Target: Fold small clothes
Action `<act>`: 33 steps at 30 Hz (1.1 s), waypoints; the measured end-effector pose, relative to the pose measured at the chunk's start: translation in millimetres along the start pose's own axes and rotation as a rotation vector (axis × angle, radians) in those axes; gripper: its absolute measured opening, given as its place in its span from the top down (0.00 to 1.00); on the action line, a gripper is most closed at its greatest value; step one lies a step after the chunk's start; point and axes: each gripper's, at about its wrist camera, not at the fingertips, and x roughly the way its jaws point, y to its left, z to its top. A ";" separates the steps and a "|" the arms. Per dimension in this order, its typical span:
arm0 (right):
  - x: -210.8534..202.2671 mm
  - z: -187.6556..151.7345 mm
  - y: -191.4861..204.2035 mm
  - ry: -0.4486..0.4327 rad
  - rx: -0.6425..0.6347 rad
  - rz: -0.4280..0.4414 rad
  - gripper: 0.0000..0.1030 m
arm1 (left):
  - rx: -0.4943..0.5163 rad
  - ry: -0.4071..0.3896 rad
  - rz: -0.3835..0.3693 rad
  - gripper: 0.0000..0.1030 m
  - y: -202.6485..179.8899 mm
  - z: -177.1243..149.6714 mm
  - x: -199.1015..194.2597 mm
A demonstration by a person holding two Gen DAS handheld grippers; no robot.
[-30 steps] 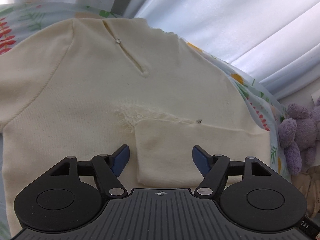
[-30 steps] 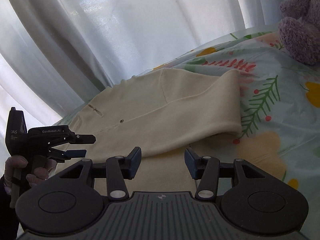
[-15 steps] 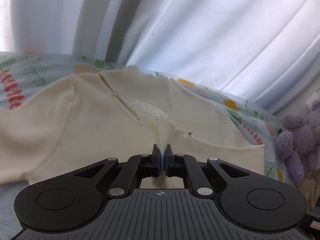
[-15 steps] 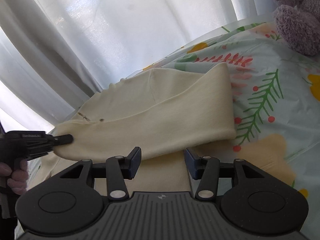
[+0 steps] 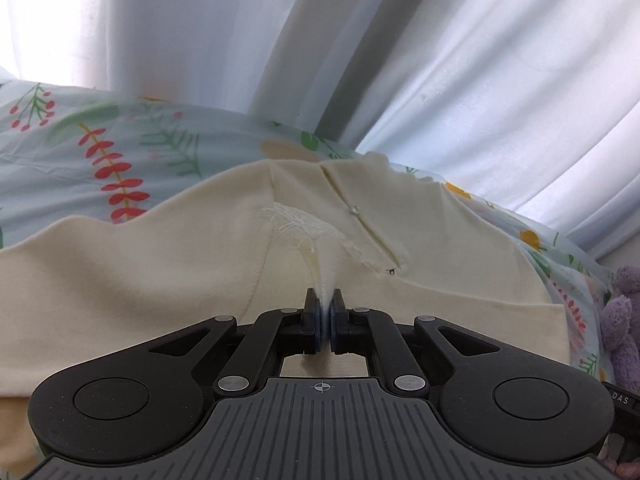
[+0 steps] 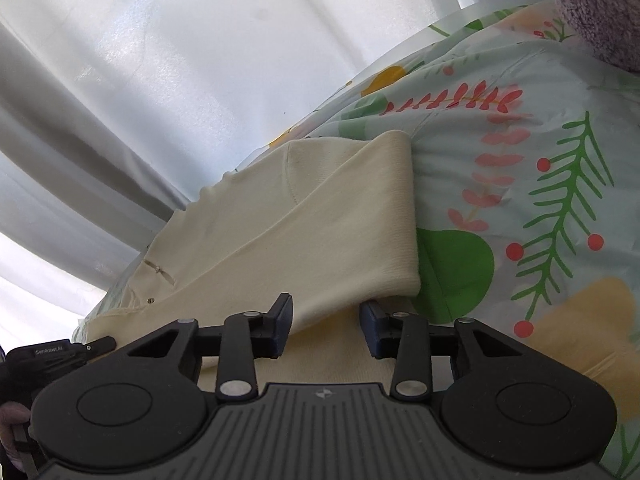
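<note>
The cream knit child's sweater point(image 5: 140, 280) lies on the floral pale-blue bedsheet point(image 5: 100, 148). The left gripper point(image 5: 325, 318) is clenched on a lace-edged bunch of it straight ahead. The right gripper point(image 6: 326, 326) stands released, its jaws flanking the folded sleeve's edge. Only the right view shows "GenRobot.AI" on the other tool, at lower left. A purple plush toy point(image 5: 624, 328) sits far right; white curtains point(image 5: 480, 80) hang behind.

Bright, diffuse daylight through white curtains point(image 5: 460, 80), backlit. Blown-out glare upper left on curtain folds point(image 6: 168, 60). Soft shadows only, under cream garment point(image 6: 320, 232) edge. Heavy fisheye bending and dark vignette at corners. Slight softness on floral bedsheet point(image 5: 100, 152); foreground sharp.
</note>
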 end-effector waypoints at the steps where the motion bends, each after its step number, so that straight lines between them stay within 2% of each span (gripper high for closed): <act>1: 2.2 1.0 -0.6 -0.004 0.011 -0.009 0.79 | 0.006 -0.011 0.005 0.94 -0.2 2.7 -1.3; 4: 7.1 1.9 0.8 -0.015 0.017 -0.032 0.92 | 0.031 -0.037 0.045 0.94 -0.5 8.0 -2.4; 9: 4.0 -1.8 19.6 -0.108 -0.130 -0.075 0.92 | 0.038 -0.044 0.053 0.94 6.7 10.1 0.7; 15: 20.8 -1.9 21.6 -0.067 -0.184 -0.138 0.93 | 0.101 0.030 0.123 0.94 9.4 -1.7 32.2; 20: 23.2 -5.0 34.1 -0.091 -0.276 -0.192 0.93 | 0.096 0.012 0.132 0.94 14.9 -6.3 33.8; 23: 26.2 -12.8 43.0 -0.111 -0.371 -0.237 0.94 | 0.076 0.013 0.140 0.89 17.7 -8.6 30.6; 26: 18.9 -12.9 47.0 -0.086 -0.388 -0.237 0.92 | 0.060 -0.004 0.179 0.84 24.0 -9.0 17.1; 28: 5.3 -12.5 47.2 -0.089 -0.375 -0.204 0.84 | 0.057 -0.029 0.226 0.68 30.1 -13.0 4.0; 29: -2.3 -13.4 48.1 -0.104 -0.386 -0.190 0.83 | 0.047 -0.034 0.241 0.66 33.4 -16.2 -2.1; 33: -12.6 -15.3 53.3 -0.129 -0.429 -0.209 0.83 | -0.008 -0.005 0.213 0.62 39.3 -28.5 -12.1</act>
